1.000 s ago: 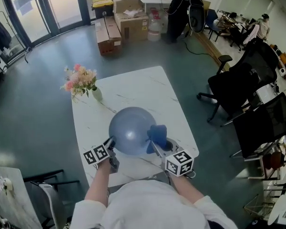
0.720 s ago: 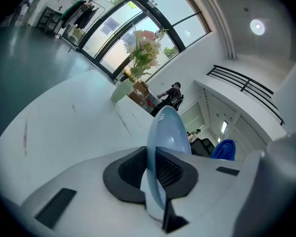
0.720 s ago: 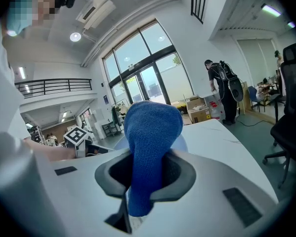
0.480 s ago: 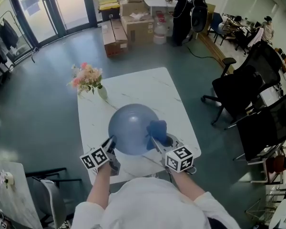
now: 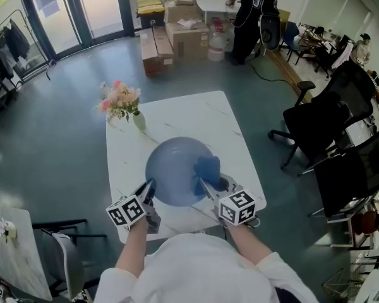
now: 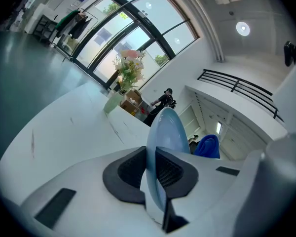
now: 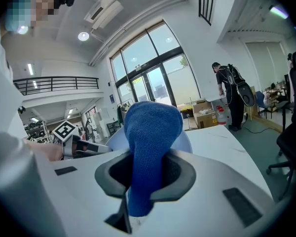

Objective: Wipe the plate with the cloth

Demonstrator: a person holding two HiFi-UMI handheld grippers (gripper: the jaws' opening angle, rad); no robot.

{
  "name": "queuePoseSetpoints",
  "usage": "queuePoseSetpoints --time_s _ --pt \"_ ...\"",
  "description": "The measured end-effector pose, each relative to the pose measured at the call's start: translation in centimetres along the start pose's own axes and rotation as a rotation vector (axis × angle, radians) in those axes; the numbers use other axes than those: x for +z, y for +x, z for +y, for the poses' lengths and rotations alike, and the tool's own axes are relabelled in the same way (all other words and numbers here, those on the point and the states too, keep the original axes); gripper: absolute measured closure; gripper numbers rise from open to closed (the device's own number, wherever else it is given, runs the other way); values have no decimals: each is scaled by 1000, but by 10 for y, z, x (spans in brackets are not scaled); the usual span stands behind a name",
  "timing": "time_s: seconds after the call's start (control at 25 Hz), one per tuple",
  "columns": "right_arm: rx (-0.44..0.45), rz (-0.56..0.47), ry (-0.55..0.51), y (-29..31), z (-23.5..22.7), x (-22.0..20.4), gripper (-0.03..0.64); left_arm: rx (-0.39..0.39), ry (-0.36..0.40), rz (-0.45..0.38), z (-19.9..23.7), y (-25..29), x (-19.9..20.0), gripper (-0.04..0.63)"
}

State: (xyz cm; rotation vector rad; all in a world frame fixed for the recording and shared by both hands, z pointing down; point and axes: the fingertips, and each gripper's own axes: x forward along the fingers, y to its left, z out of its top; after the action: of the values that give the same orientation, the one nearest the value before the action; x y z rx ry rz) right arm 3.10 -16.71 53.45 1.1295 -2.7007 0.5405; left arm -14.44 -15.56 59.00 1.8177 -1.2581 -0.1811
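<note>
Gripping the pale blue plate (image 5: 170, 169) by its near left rim, the left tongs (image 5: 150, 187) are clenching it edge-on between their dark pads (image 6: 133, 169), and the plate is tilting its round face up toward the person over the white marble table (image 5: 183, 115). The right tongs (image 5: 203, 184) are grasping a bunched blue cloth (image 5: 207, 168), which is sticking up out of their jaws and sitting right against the plate's right part. A vase of pink flowers (image 5: 122, 102) is standing at the table's far left corner, well apart from the plate. Black chairs (image 5: 319, 125) are standing to the right.
</note>
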Motion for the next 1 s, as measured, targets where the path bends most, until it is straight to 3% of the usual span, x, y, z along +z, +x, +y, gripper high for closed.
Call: queuePoseSetpoints --time_s 0.64,1.0 --pt "-39 207 -87 29 -16 -23 532 -28 179 25 -38 -9 -6 545" --pt "54 232 -152 51 18 -15 532 -23 228 41 -43 0 -12 545"
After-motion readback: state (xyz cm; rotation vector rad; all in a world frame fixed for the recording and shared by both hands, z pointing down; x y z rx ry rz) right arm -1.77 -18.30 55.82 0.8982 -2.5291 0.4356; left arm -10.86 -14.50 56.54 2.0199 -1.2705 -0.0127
